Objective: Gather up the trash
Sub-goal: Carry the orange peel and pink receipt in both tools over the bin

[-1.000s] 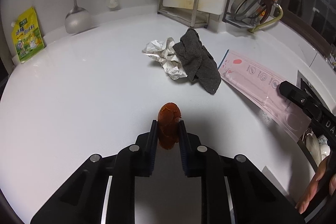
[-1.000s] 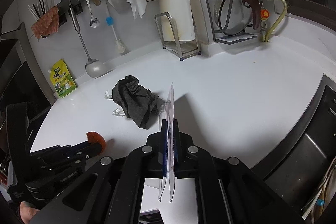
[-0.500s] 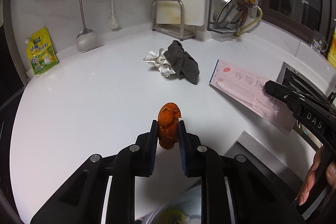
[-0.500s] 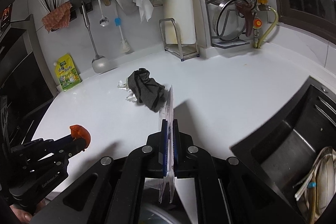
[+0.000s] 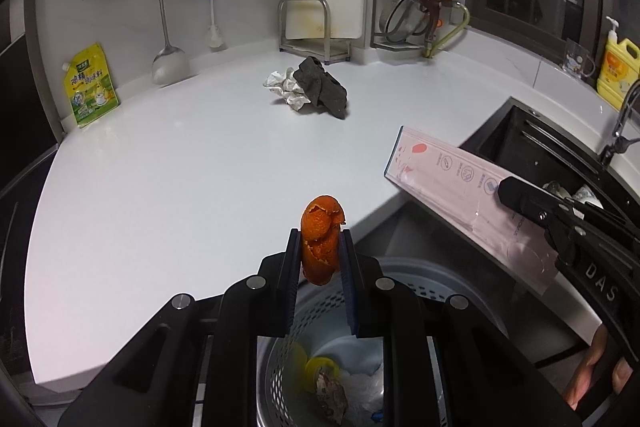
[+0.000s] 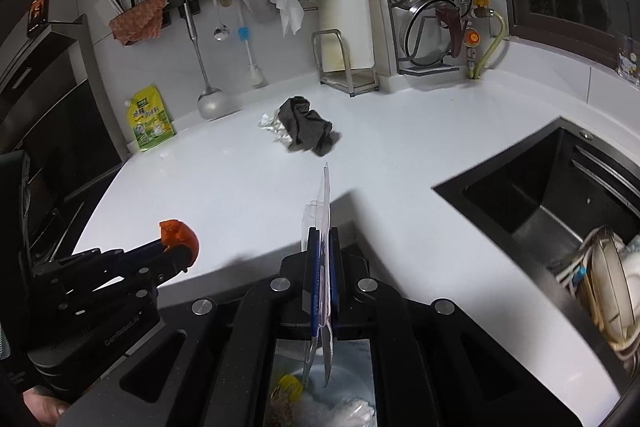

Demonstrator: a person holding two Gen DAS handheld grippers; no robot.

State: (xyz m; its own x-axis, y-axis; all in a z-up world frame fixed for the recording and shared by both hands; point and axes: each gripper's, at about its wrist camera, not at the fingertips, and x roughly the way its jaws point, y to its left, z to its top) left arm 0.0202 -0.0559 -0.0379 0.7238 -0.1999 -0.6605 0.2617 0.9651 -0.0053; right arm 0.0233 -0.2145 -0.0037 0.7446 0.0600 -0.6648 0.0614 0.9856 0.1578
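On the white counter (image 5: 168,187), a paper wad (image 5: 286,89) and a dark rag (image 5: 324,87) remain at 12 o'clock. The left gripper (image 5: 320,247) clamps a peel (image 5: 320,235), and the right gripper (image 6: 322,263) clamps a wrapper (image 6: 325,203); both hang over the bin (image 5: 400,299), not yet dropped.

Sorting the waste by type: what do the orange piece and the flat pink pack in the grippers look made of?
Orange piece: likely citrus peel, matt, dimpled, with torn curled edges. Flat pink pack: probably thin clear plastic over a printed pink card; glossy, and almost transparent seen edge-on.
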